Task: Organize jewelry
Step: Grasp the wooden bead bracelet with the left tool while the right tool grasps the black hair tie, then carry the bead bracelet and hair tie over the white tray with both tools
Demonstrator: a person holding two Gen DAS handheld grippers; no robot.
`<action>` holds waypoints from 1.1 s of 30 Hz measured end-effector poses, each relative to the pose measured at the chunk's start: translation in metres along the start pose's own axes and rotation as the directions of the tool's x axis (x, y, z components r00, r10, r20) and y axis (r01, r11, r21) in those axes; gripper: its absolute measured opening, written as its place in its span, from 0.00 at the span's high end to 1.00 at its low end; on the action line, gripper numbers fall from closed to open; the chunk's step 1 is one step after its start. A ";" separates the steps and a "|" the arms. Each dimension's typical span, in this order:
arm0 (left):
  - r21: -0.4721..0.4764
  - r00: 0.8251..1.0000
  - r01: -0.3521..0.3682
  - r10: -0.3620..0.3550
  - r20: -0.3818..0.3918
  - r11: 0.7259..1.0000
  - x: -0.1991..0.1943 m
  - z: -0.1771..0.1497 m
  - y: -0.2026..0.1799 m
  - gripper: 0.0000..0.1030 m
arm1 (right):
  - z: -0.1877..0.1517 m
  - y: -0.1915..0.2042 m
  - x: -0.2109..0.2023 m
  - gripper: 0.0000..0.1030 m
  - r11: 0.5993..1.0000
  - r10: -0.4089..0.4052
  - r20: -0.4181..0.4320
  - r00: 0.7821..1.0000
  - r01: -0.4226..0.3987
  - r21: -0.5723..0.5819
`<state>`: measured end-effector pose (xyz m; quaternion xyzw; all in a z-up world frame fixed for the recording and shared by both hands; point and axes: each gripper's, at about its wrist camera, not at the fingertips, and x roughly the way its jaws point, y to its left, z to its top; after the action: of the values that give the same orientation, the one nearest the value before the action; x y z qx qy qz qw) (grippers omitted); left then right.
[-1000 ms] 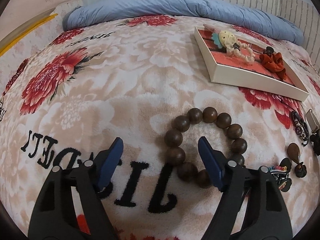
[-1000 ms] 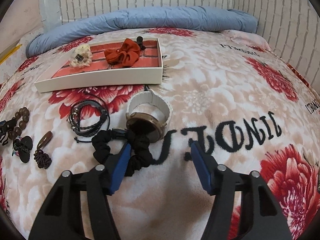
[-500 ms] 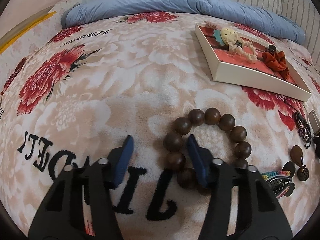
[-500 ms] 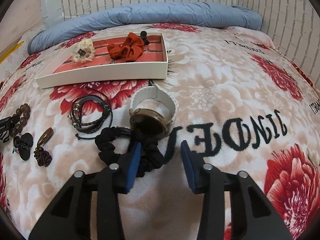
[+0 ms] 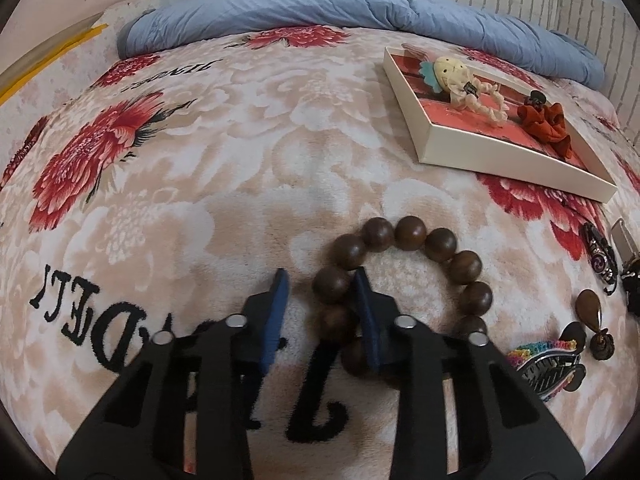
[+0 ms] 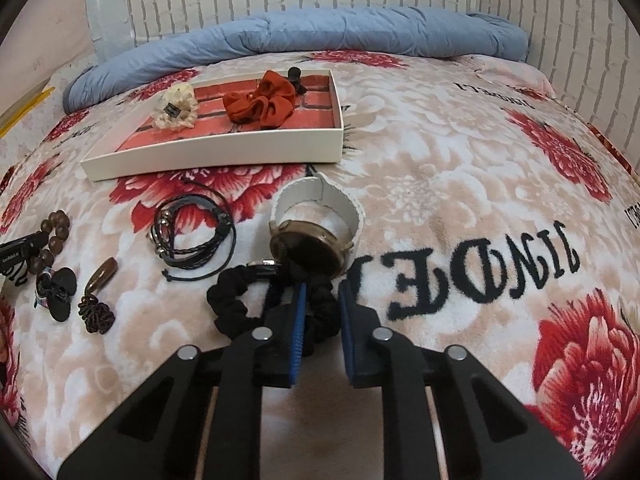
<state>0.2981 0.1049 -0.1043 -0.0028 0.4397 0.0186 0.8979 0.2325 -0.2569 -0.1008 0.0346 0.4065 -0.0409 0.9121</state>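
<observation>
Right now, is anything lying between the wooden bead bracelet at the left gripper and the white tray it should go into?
Nothing visible does. Between the wooden bead bracelet and the near wall of the white tray there is only bare floral blanket. The left gripper already straddles the bracelet's left side, jaws partly closed around its beads.

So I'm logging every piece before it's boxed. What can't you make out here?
- Bead bracelet: near beads hidden behind the left tool, left view.
- Black scrunchie: partly covered by the right tool, right view.
- Dark item: cut off by the right edge, left view.
</observation>
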 end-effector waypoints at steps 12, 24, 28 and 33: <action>0.008 1.000 0.013 -0.014 0.027 1.000 -0.008 -0.002 -0.002 0.82 | 0.005 0.007 -0.020 0.89 0.999 0.035 0.076 0.997 -0.033 -0.026; 0.039 0.986 0.072 -0.077 0.146 0.997 -0.049 0.015 -0.019 0.83 | 0.045 0.020 -0.038 0.89 0.996 0.070 0.160 0.985 -0.060 -0.069; 0.067 0.981 0.088 -0.098 0.170 0.994 -0.060 0.025 -0.030 0.83 | 0.061 0.024 -0.039 0.89 0.995 0.079 0.177 0.981 -0.066 -0.078; 0.119 0.975 0.087 -0.109 0.194 0.989 -0.071 0.044 -0.051 0.83 | 0.085 0.026 -0.035 0.89 0.994 0.092 0.197 0.976 -0.077 -0.083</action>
<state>0.2912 0.0527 -0.0215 0.0268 0.3471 -0.0497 0.9361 0.2742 -0.2373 -0.0172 0.0134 0.3119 0.0097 0.9500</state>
